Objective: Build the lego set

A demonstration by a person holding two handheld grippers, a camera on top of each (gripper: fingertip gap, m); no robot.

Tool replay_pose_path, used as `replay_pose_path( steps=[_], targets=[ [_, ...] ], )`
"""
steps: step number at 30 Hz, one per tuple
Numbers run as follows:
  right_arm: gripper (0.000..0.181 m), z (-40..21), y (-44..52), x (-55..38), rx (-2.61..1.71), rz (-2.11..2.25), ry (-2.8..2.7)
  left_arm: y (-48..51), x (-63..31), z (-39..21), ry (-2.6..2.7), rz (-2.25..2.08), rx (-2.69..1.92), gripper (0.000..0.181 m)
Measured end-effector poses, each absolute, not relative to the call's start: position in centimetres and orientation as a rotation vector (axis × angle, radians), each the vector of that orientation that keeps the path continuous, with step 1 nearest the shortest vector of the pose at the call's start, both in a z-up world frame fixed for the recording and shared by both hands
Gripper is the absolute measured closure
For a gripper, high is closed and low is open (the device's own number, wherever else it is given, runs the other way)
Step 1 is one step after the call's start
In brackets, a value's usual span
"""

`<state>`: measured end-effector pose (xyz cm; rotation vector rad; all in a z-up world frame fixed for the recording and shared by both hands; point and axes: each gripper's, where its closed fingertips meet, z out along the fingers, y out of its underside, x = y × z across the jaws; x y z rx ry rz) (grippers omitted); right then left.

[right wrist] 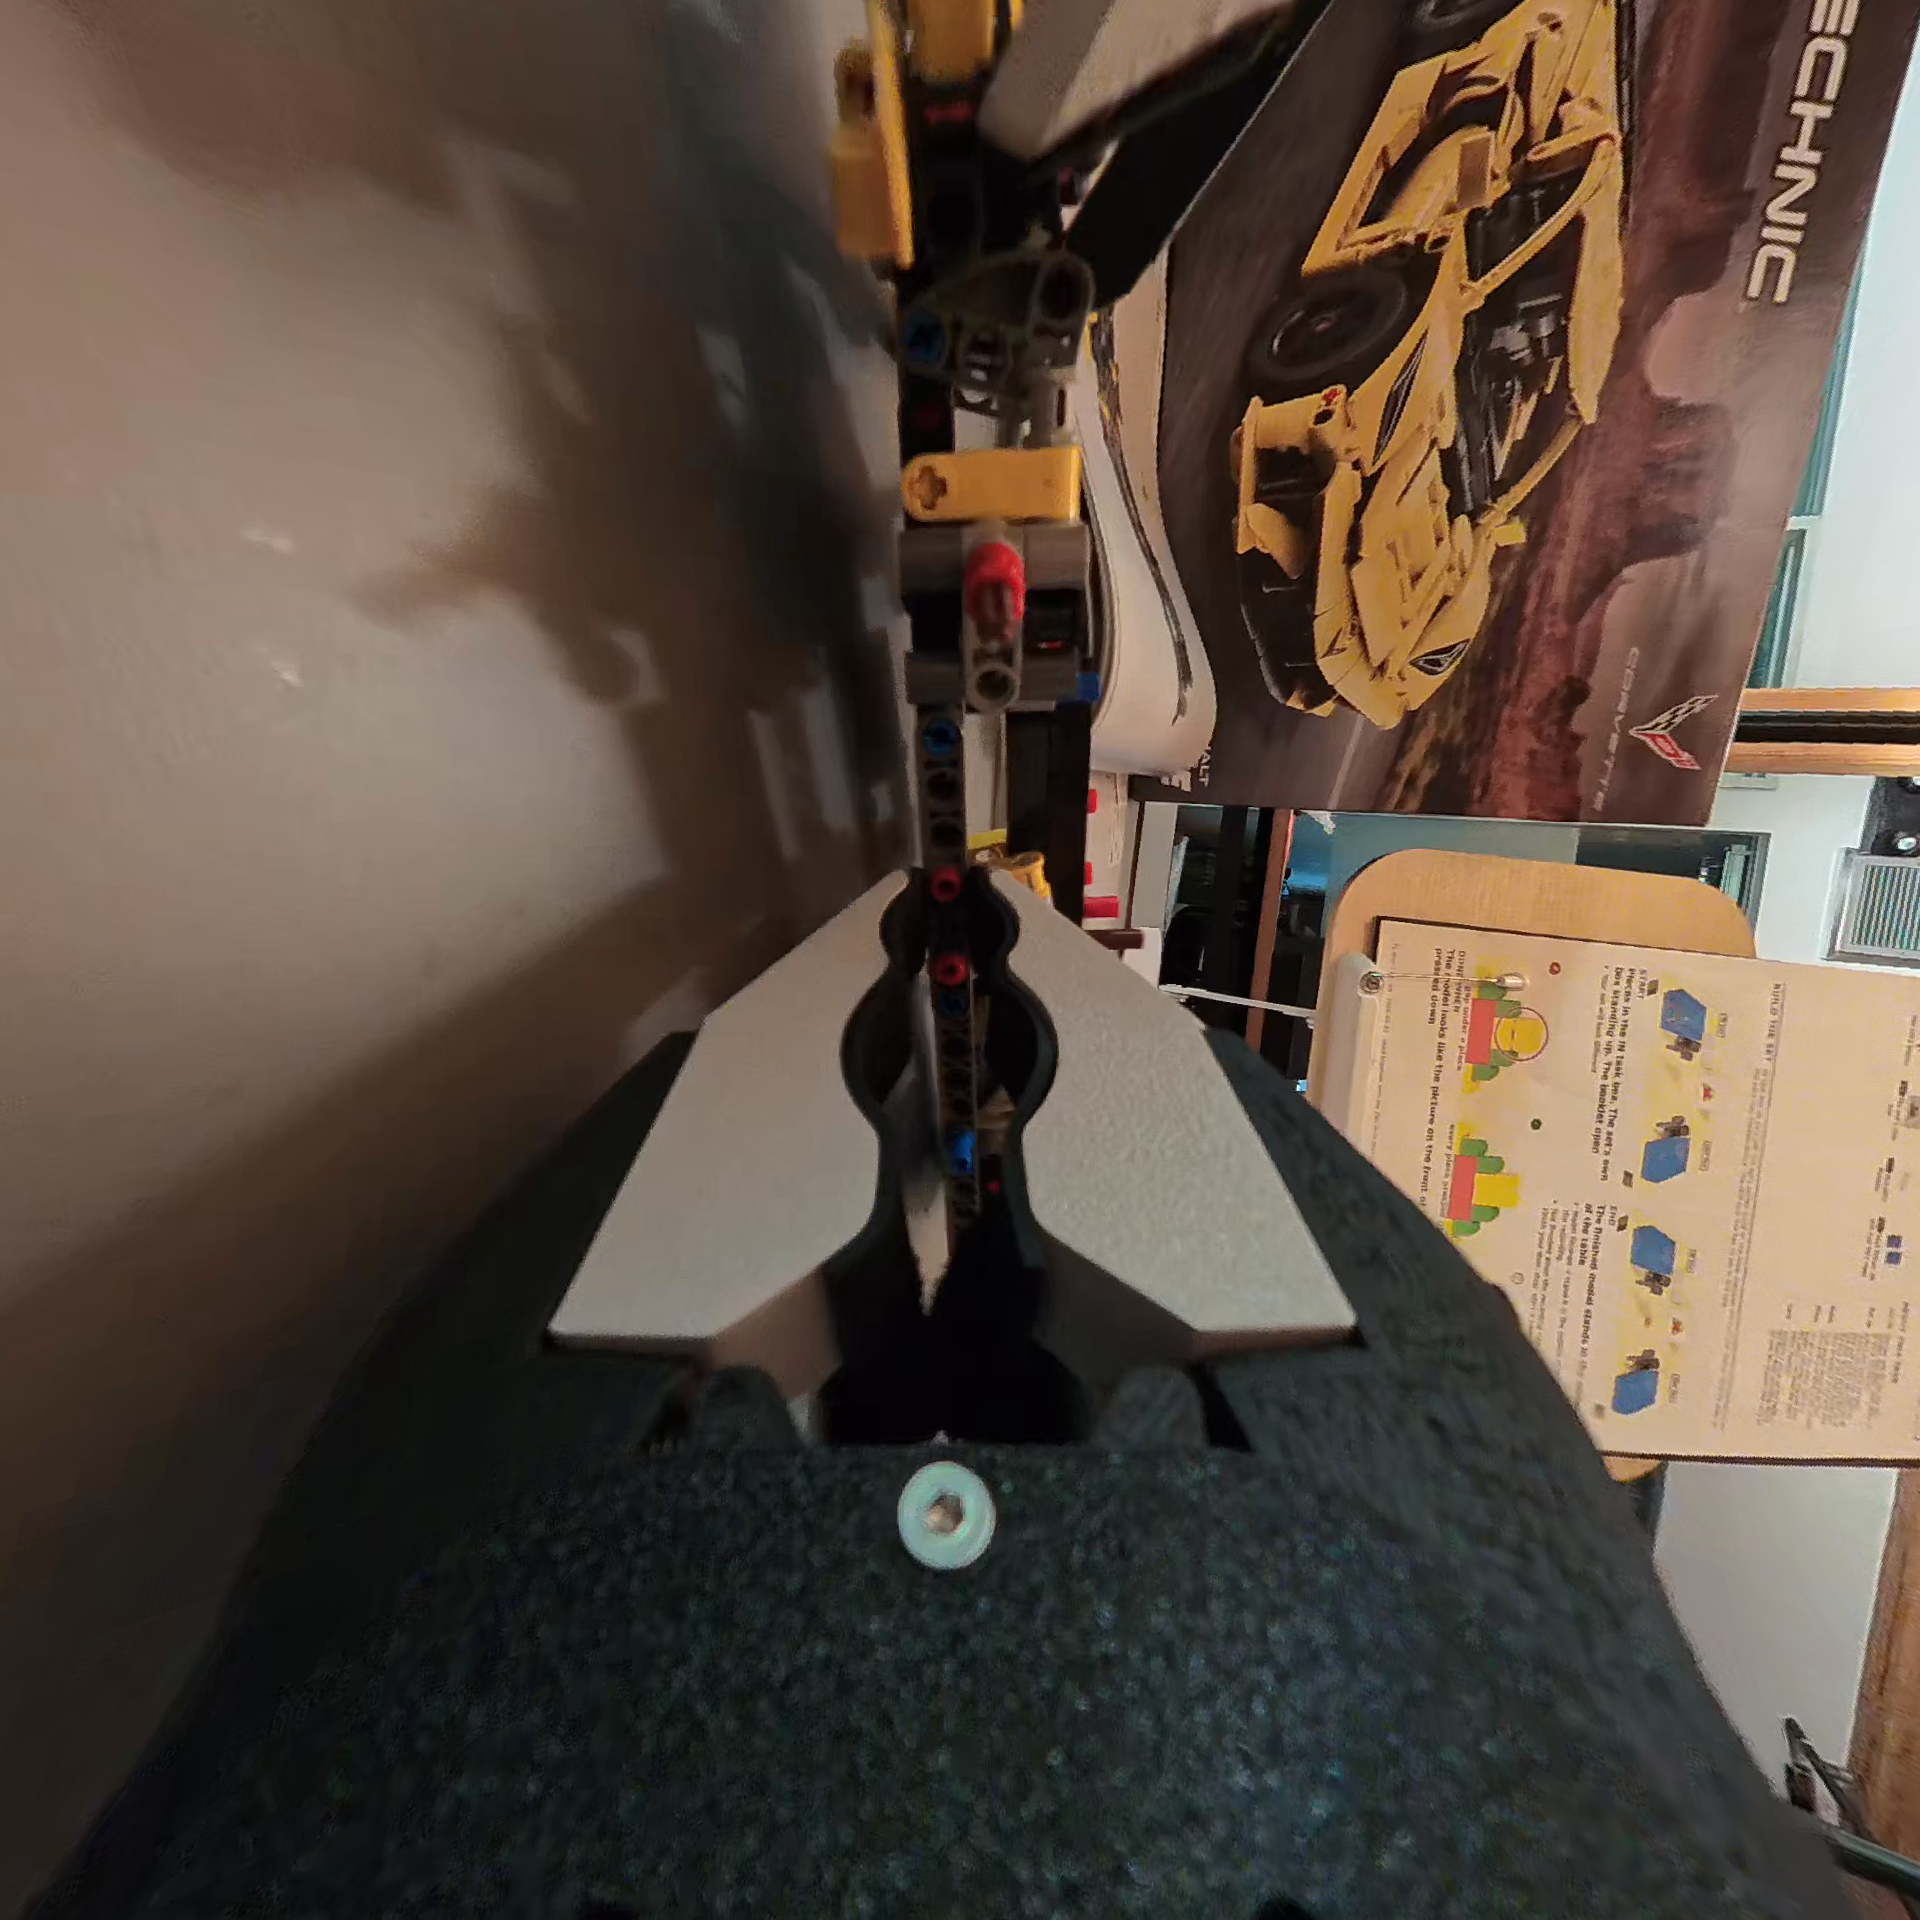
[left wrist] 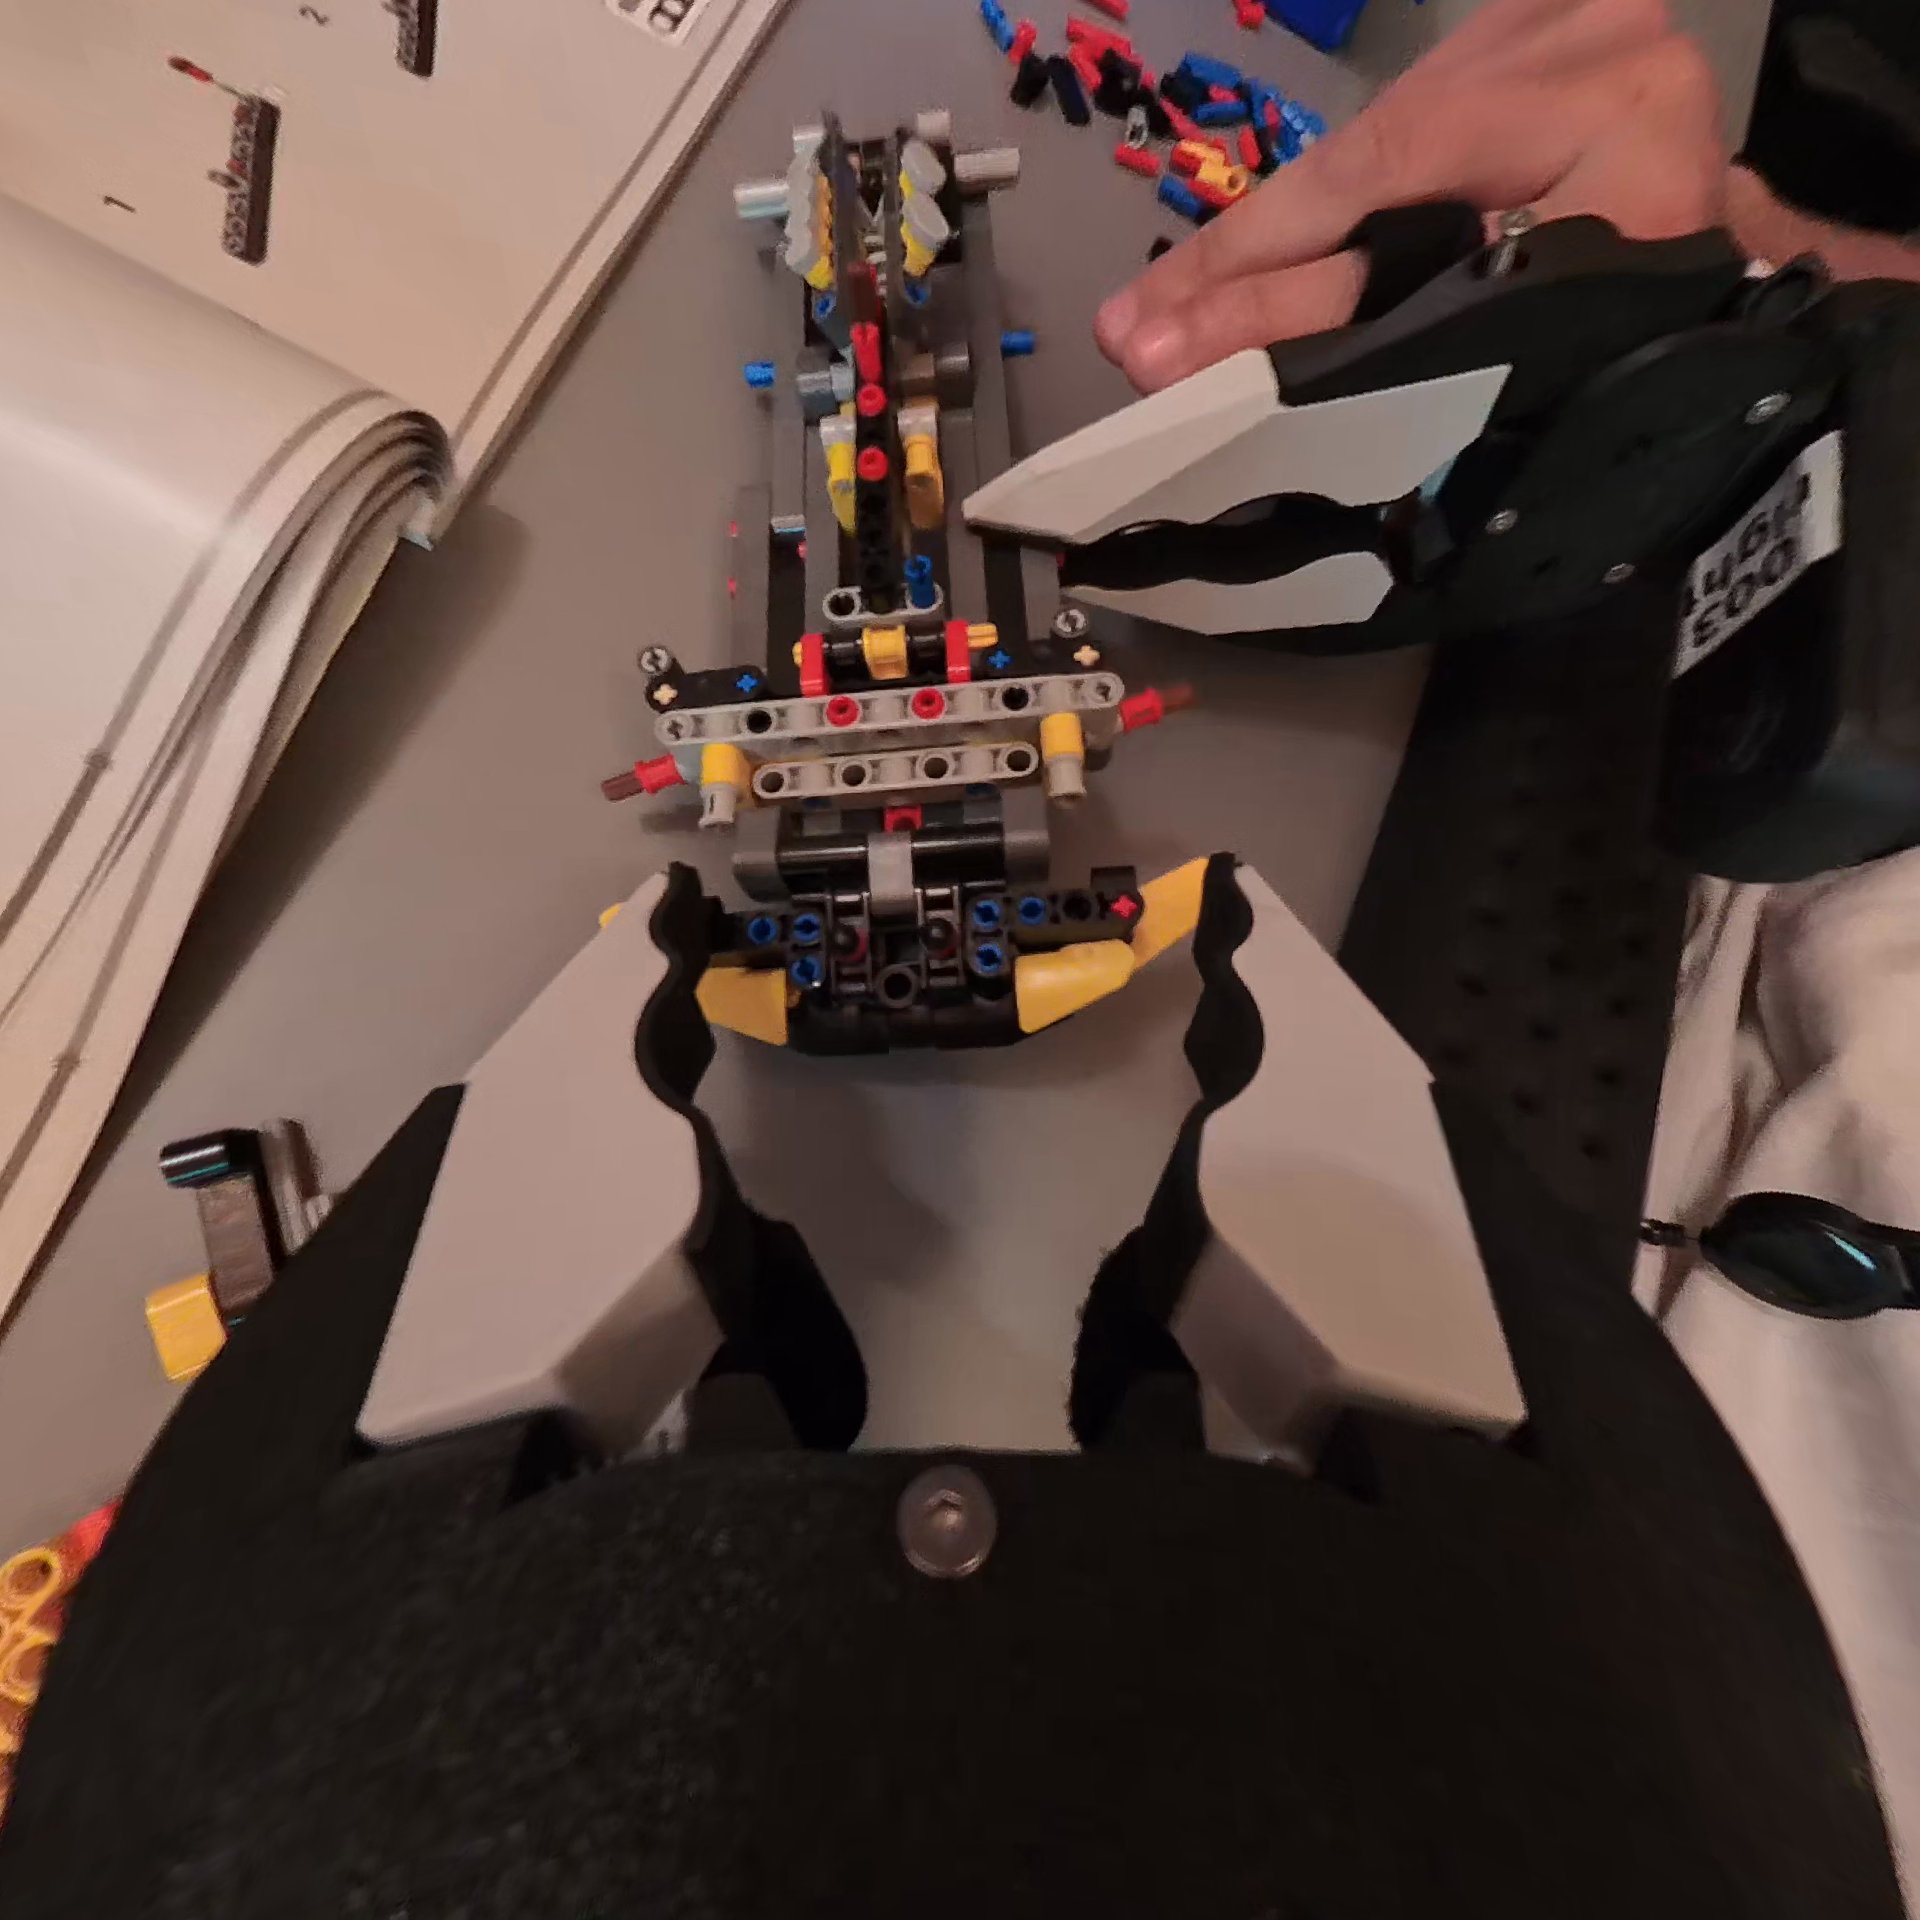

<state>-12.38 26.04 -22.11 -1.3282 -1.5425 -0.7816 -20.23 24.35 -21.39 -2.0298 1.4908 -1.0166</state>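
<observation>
A long lego car chassis (left wrist: pixel 883 717) of black, grey, yellow and red parts lies on the grey table (left wrist: pixel 468 831). My left gripper (left wrist: pixel 951 894) is shut on its near end, with its fingers (left wrist: pixel 582 1091) outside the yellow curved pieces (left wrist: pixel 1070 982). My right gripper (left wrist: pixel 1023 551) comes in from the right and is shut on the chassis's right side rail. In the right wrist view the right gripper (right wrist: pixel 948 894) clamps a thin black beam (right wrist: pixel 951 1049) with red and blue pins, and the chassis (right wrist: pixel 987 499) runs away from it.
An open instruction booklet (left wrist: pixel 208 520) lies on the left. Loose red, blue and black pieces (left wrist: pixel 1164 104) are at the far right. A small sub-assembly (left wrist: pixel 218 1236) sits near left. A person's hand (left wrist: pixel 1403 187) holds the right gripper. The set's box (right wrist: pixel 1455 416) and a clipboard sheet (right wrist: pixel 1662 1195) stand behind. The grippers' ends are close to 9 cm from one another.
</observation>
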Motion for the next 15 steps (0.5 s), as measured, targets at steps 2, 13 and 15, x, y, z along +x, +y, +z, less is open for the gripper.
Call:
replay_pose_path(
  steps=[2,13,15],
  targets=[
    [0.175,-22.2,26.1,-12.4,-1.331,-0.777,-1.531,24.7,-20.0,-22.0,1.496,-0.972,-2.035,0.097],
    [0.171,-23.5,26.0,-12.3,-1.347,-0.793,-1.540,24.5,-19.7,-23.3,1.563,-0.773,-1.982,0.103],
    [0.171,-23.5,26.0,-12.3,-1.346,-0.790,-1.539,24.6,-19.8,-23.3,1.567,-0.764,-1.980,0.103]
  ],
)
